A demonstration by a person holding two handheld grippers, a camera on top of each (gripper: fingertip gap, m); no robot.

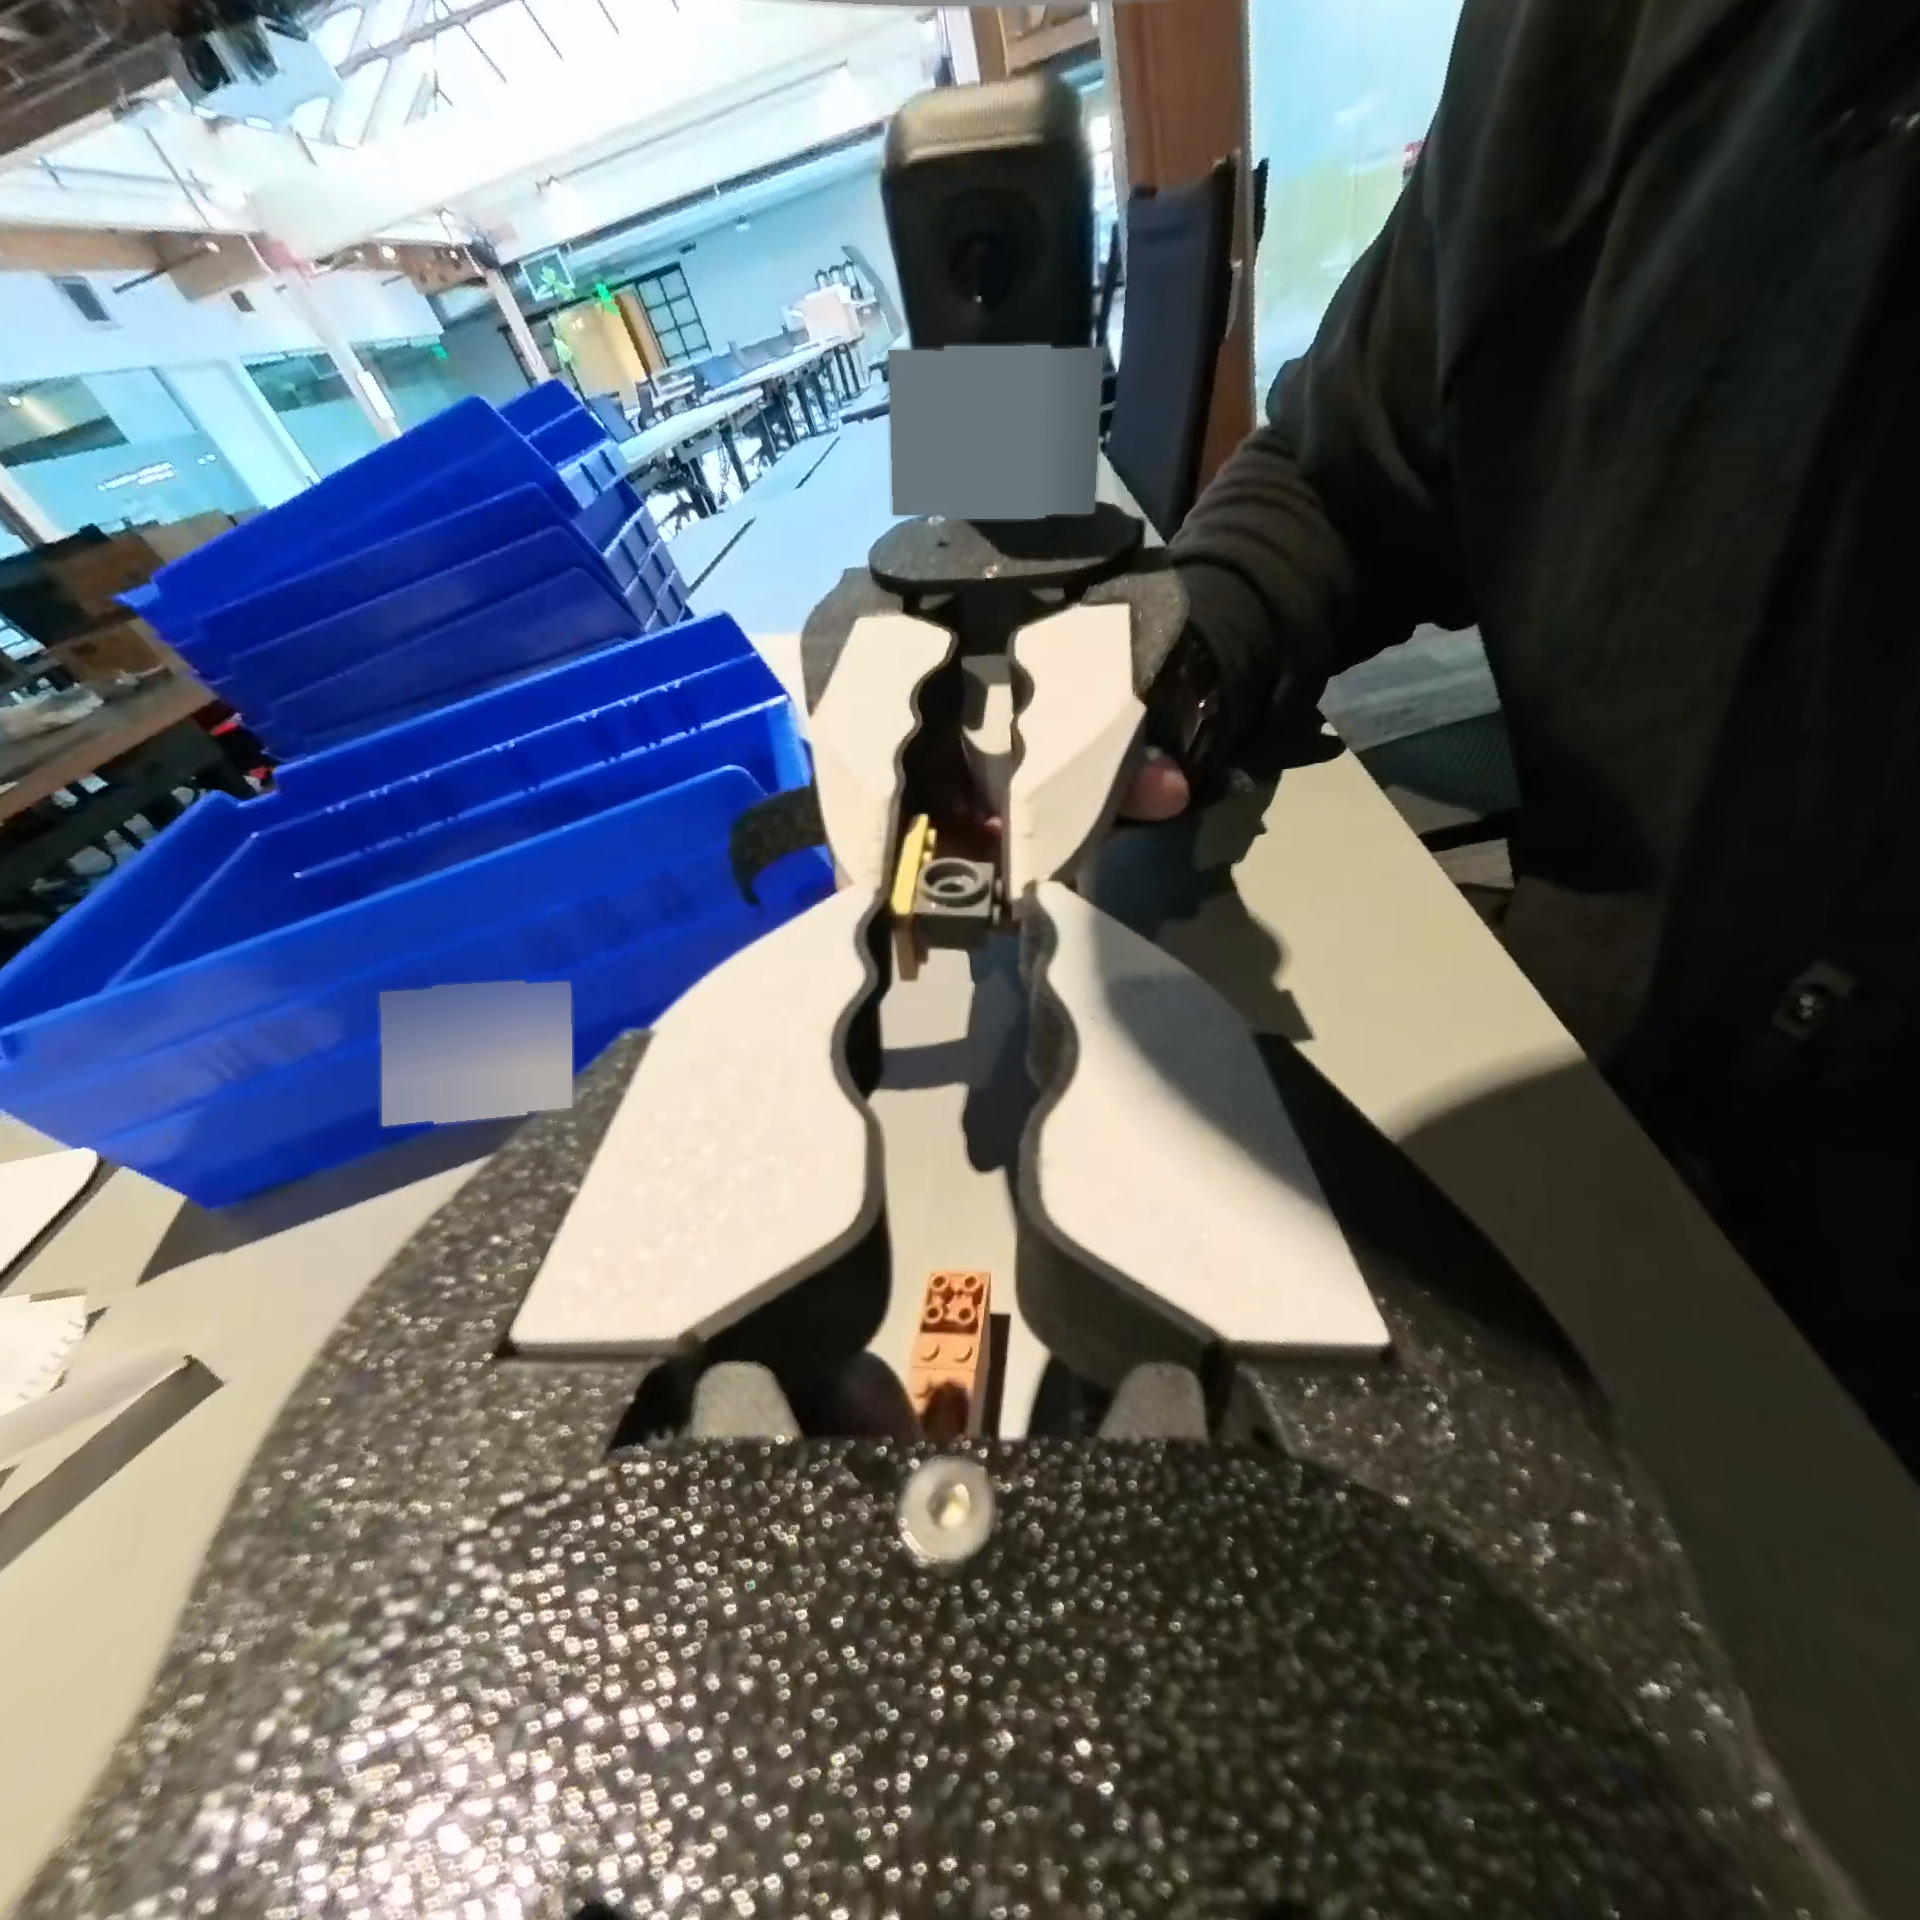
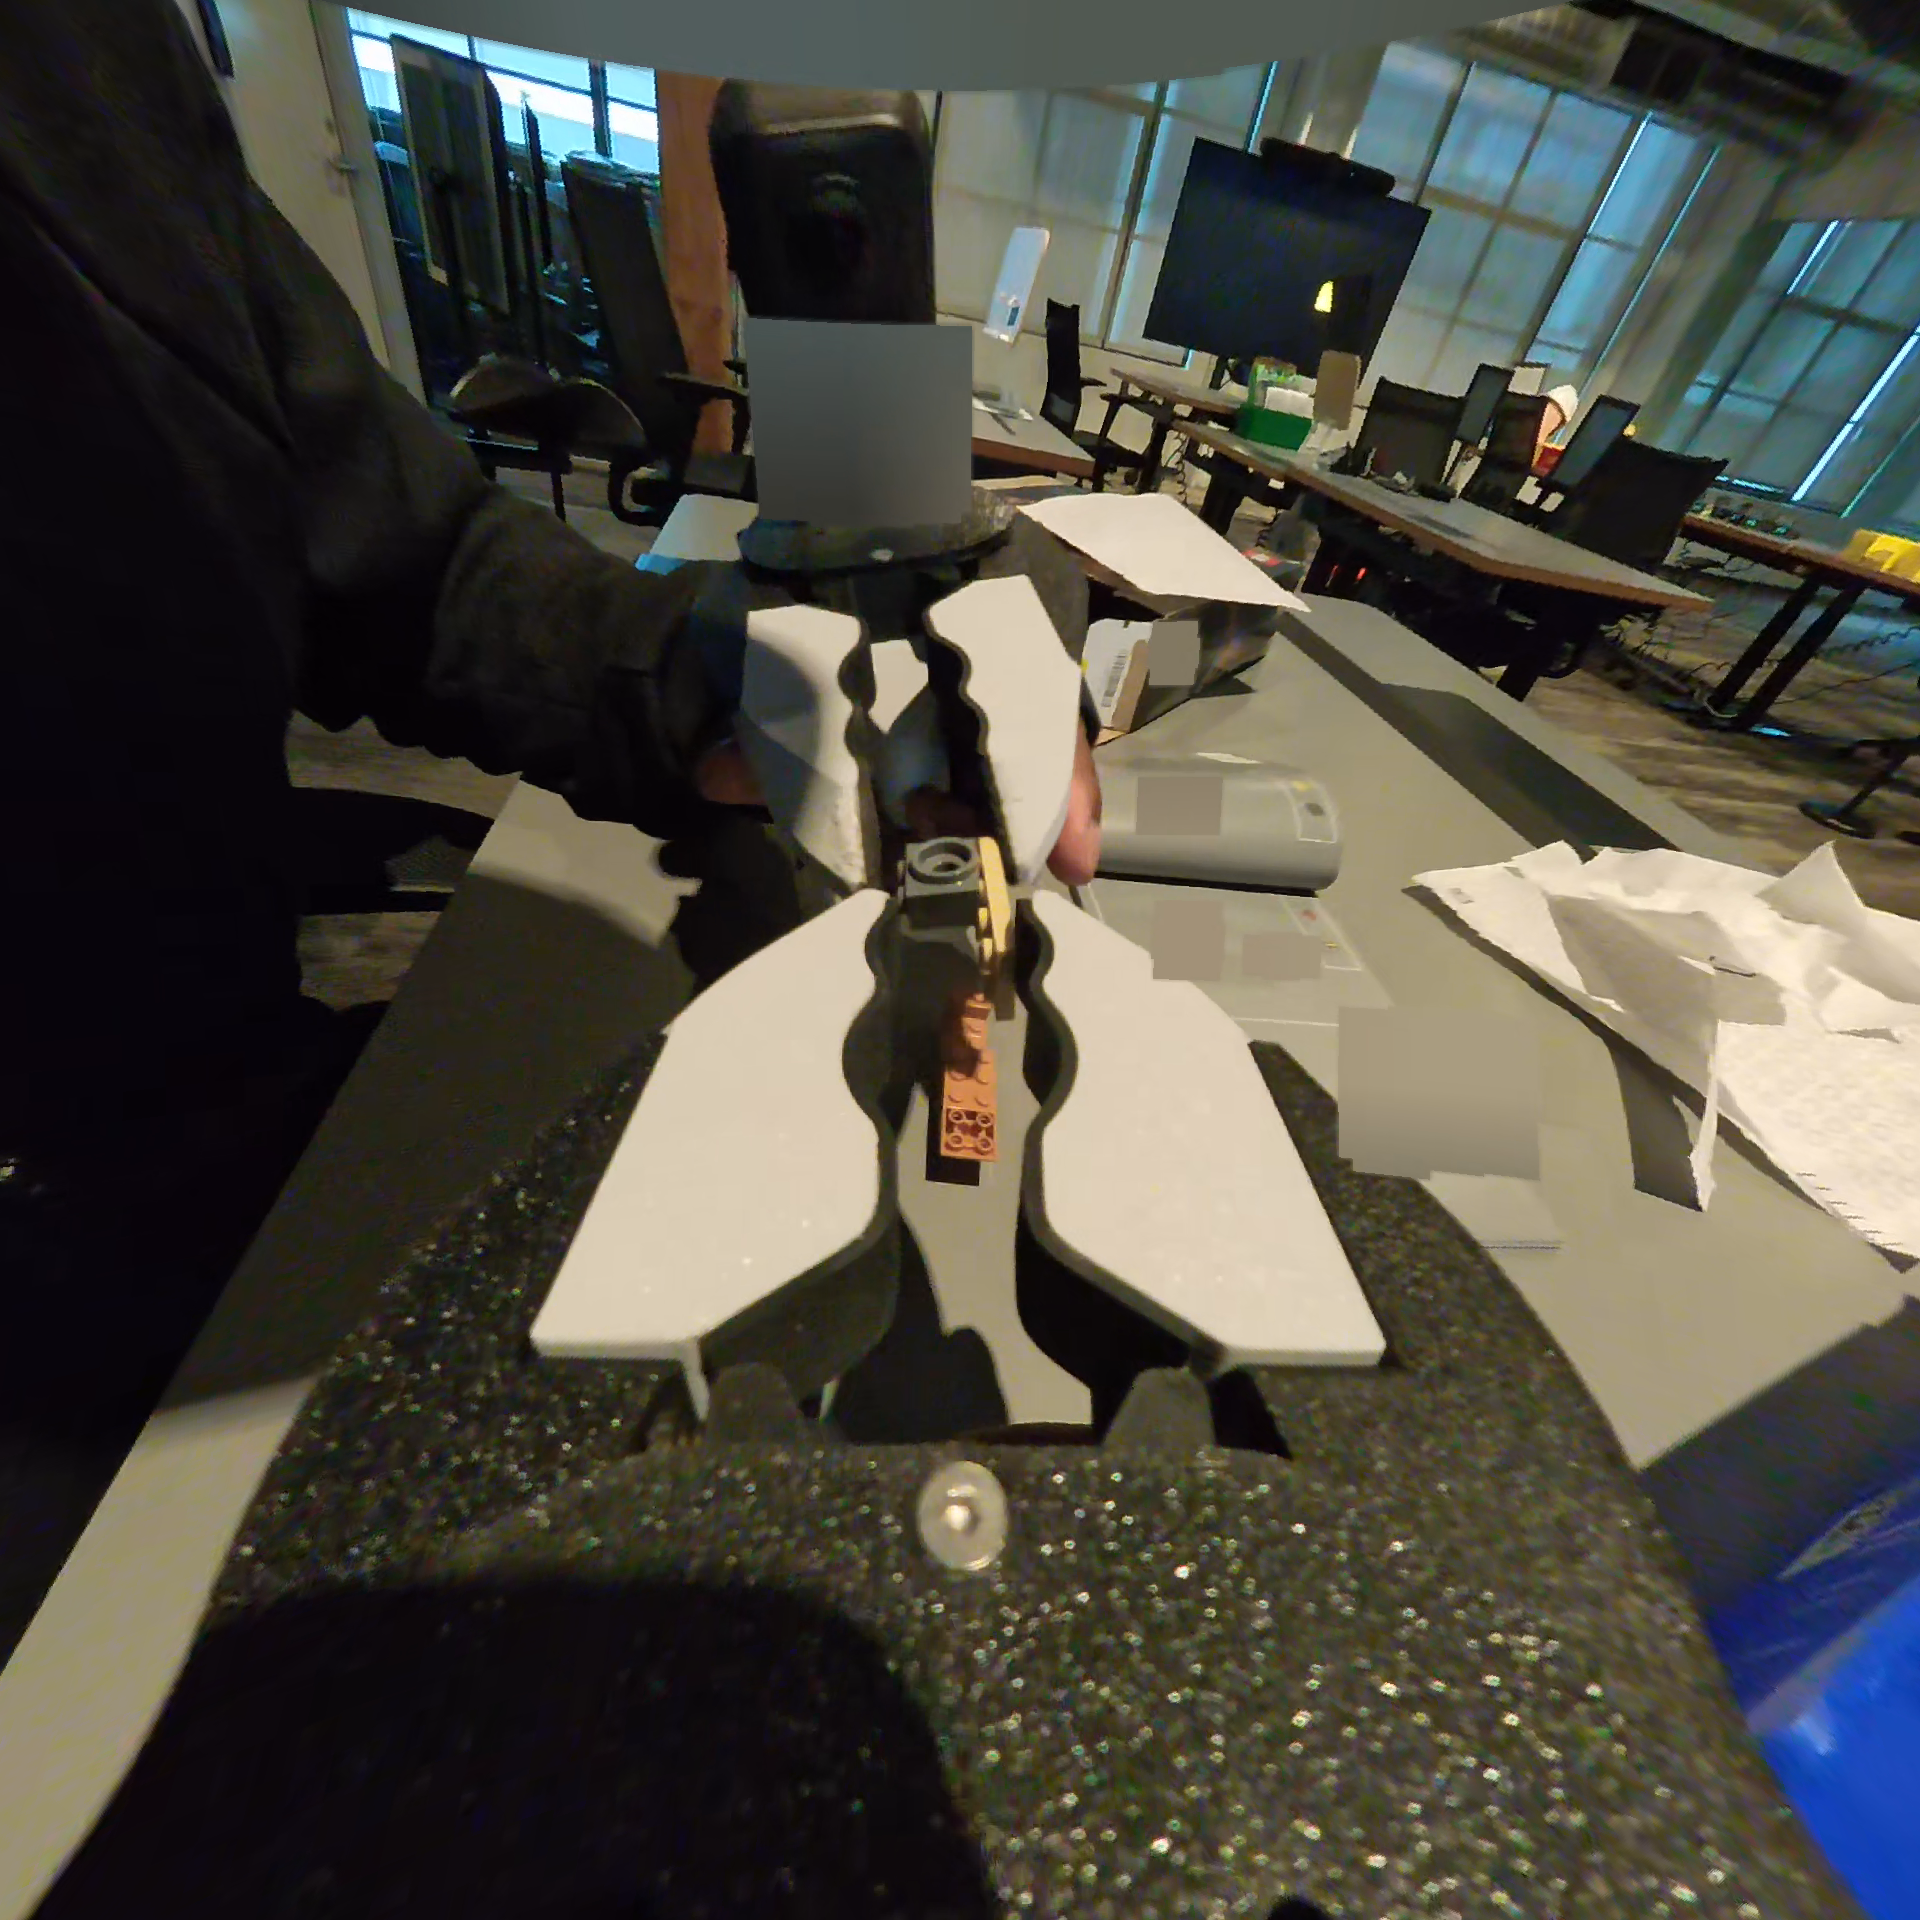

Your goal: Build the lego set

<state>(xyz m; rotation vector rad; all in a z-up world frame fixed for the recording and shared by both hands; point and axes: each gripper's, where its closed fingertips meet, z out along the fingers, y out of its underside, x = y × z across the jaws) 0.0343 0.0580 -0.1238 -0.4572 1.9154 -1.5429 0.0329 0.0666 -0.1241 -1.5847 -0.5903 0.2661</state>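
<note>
A small lego assembly hangs between both grippers above the grey table (image 1: 1340,935). It is a dark grey brick (image 1: 953,896) with a ring stud on top and a tan plate (image 1: 913,864) on its side. My left gripper (image 1: 951,914) is shut on it from the near side. My right gripper (image 1: 956,847) meets it tip to tip from the far side. In the right wrist view my right gripper (image 2: 951,914) is shut on the grey brick (image 2: 940,883) and tan plate (image 2: 994,902). An orange-brown brick (image 1: 951,1340) lies on the table below; it also shows in the right wrist view (image 2: 971,1112).
Stacked blue bins (image 1: 416,831) stand to the left of the grippers. Crumpled white paper sheets (image 2: 1714,987) and a grey packet (image 2: 1216,831) lie on the table (image 2: 1455,727). A person's dark sleeve (image 1: 1558,520) is close by. The table edge (image 1: 1558,1039) runs along it. My left and right fingertips are right by each other.
</note>
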